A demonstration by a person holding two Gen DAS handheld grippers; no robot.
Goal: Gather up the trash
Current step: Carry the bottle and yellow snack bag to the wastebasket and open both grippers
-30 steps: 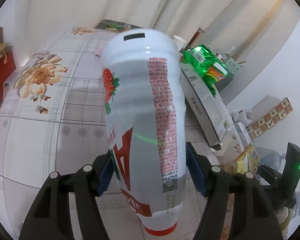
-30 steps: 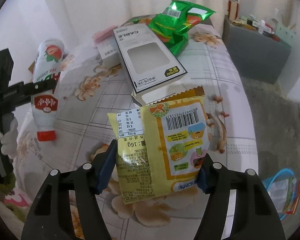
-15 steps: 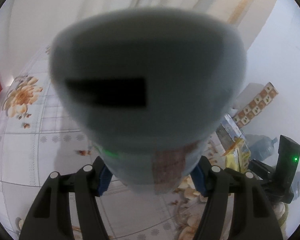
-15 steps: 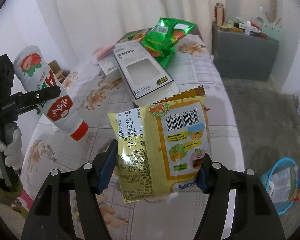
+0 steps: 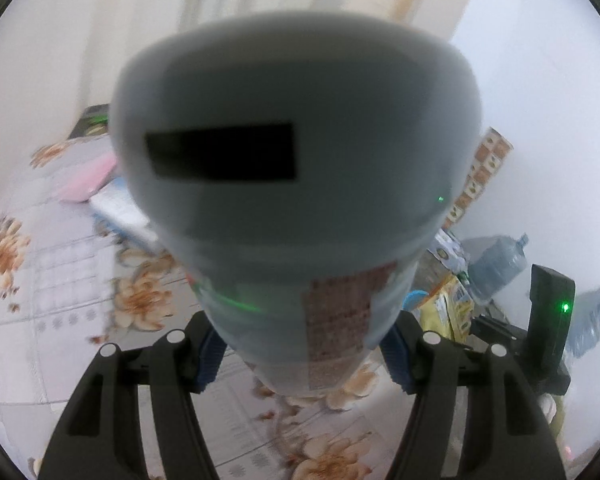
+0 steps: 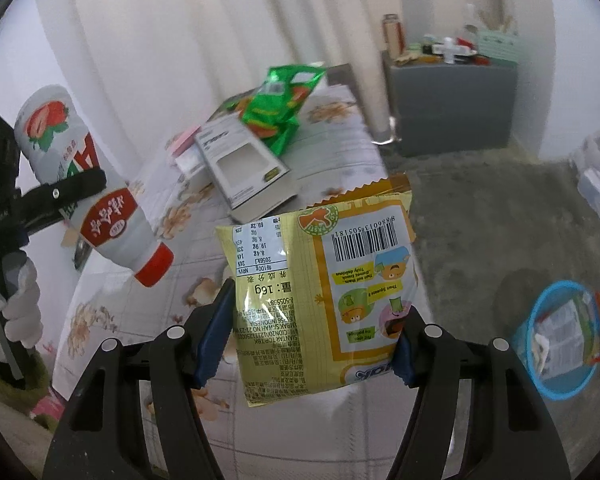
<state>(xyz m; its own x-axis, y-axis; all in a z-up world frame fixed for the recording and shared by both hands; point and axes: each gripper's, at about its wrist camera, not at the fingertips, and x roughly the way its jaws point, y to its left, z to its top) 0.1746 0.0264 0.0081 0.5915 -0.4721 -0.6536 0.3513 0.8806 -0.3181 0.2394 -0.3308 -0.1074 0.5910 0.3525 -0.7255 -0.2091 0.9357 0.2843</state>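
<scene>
In the left wrist view, the bottle (image 5: 296,208) is pinched between the jaws of the left gripper (image 5: 300,354), and its flat bottom is turned toward the camera, so its long axis runs almost along the line of sight and most of the picture is filled by it. Behind it only parts of the floral surface (image 5: 60,272) are seen, and at the right edge the right gripper (image 5: 548,320) and a corner of the yellow packet (image 5: 452,308). In the right wrist view, the packet (image 6: 324,296) is held upright between the jaws of the right gripper (image 6: 312,332), pressed at both side edges. The bottle (image 6: 88,196) is shown here from the side, tilted with its red cap down toward the surface (image 6: 332,136), gripped at its middle by the left gripper (image 6: 60,196). A box (image 6: 244,164) and a green bag (image 6: 280,100) are left lying on the surface. Only this view shows the blue bin (image 6: 556,384) on the floor, low at the right, well apart from the surface. The bin lies on the right gripper's side, so the packet is judged to be nearer to it than the bottle.
</scene>
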